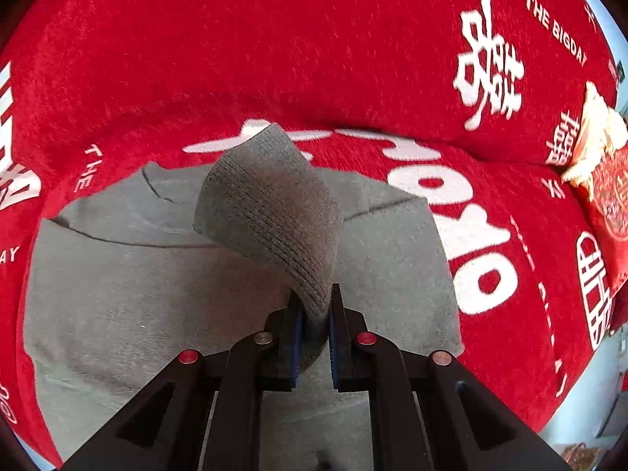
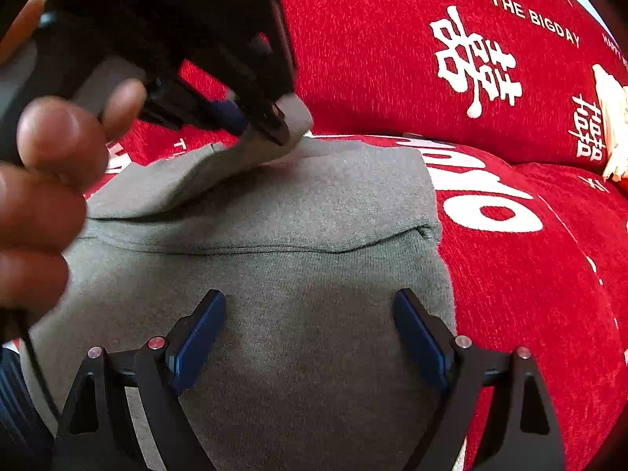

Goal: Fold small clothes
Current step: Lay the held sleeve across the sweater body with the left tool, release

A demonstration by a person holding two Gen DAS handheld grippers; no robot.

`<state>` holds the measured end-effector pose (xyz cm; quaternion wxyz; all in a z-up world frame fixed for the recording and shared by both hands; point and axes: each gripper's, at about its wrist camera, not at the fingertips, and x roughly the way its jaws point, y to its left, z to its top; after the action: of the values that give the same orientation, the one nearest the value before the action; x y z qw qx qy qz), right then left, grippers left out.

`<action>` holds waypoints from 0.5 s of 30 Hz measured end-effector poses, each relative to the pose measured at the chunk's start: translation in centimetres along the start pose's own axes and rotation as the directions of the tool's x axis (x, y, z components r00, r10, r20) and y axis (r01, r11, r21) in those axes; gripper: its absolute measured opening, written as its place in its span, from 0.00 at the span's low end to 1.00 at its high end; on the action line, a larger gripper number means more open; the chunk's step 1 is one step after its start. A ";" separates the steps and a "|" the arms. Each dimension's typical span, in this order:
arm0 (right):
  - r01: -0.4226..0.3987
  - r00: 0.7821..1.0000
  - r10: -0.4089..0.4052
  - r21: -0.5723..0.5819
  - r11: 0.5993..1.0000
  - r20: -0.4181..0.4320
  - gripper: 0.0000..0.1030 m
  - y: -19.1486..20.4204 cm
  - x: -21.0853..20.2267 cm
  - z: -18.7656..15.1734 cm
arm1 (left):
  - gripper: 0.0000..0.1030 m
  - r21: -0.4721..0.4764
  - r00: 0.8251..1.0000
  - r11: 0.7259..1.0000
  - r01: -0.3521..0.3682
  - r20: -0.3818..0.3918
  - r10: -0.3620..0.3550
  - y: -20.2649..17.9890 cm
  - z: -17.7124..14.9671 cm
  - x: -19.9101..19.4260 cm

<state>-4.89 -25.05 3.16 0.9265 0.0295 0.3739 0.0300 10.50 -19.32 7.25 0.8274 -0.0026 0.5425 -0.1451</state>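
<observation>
The sweater [image 2: 306,314], grey knit, lies spread flat on the red sofa [image 2: 510,294], filling the near and middle ground of both wrist views. Nearest in the right view, the right gripper [image 2: 310,302] hangs over the sweater's body with its jaws wide apart, the blue pads [image 2: 200,337] clear of the cloth and nothing between them. Just past it a seam or fold line runs across the grey fabric from side to side. At the left edge of that view a hand [image 2: 43,180] wraps the handle of the left gripper [image 2: 259,125], which reaches in from the upper left. Its jaws are clamped together on the sleeve's ribbed cuff [image 1: 274,204]. In the left view the cuff rises out from between the fingers [image 1: 294,322] and curls upward and away, lifted off the sweater body beneath; the sleeve trails back down to the garment at the left. Beyond the sweater, the sofa seat bears large white letters, partly covered by the grey cloth. Farther back the red backrest [image 1: 274,39] carries white characters and the words "THE BIGDAY". At the far right, on the sofa, sits a pale cream object [image 1: 596,133], too blurred to tell what it is.
</observation>
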 end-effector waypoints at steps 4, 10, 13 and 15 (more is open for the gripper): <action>-0.014 1.000 0.014 0.010 1.000 0.007 0.87 -0.3 0.0 0.0 | 0.12 0.029 1.000 1.000 0.000 -0.018 0.001 -0.9 -0.5 1.3; -0.014 1.000 0.014 0.011 1.000 0.010 0.87 -0.1 0.1 -0.1 | 0.13 0.019 0.996 0.999 0.042 -0.079 -0.041 -0.5 -0.6 3.0; -0.022 1.000 0.022 0.012 1.000 0.011 0.88 -0.2 0.1 -0.1 | 0.13 -0.008 0.992 0.996 0.088 -0.089 -0.089 0.3 -0.5 3.0; -0.024 1.000 0.024 0.014 1.000 0.011 0.88 -0.3 0.1 -0.1 | 0.13 -0.025 0.988 0.992 0.120 -0.099 -0.122 0.8 -0.5 2.9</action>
<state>-4.84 -25.29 3.01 0.9278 0.0405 0.3688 0.0382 11.32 -19.21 4.34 0.7886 -0.0361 0.5837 -0.1900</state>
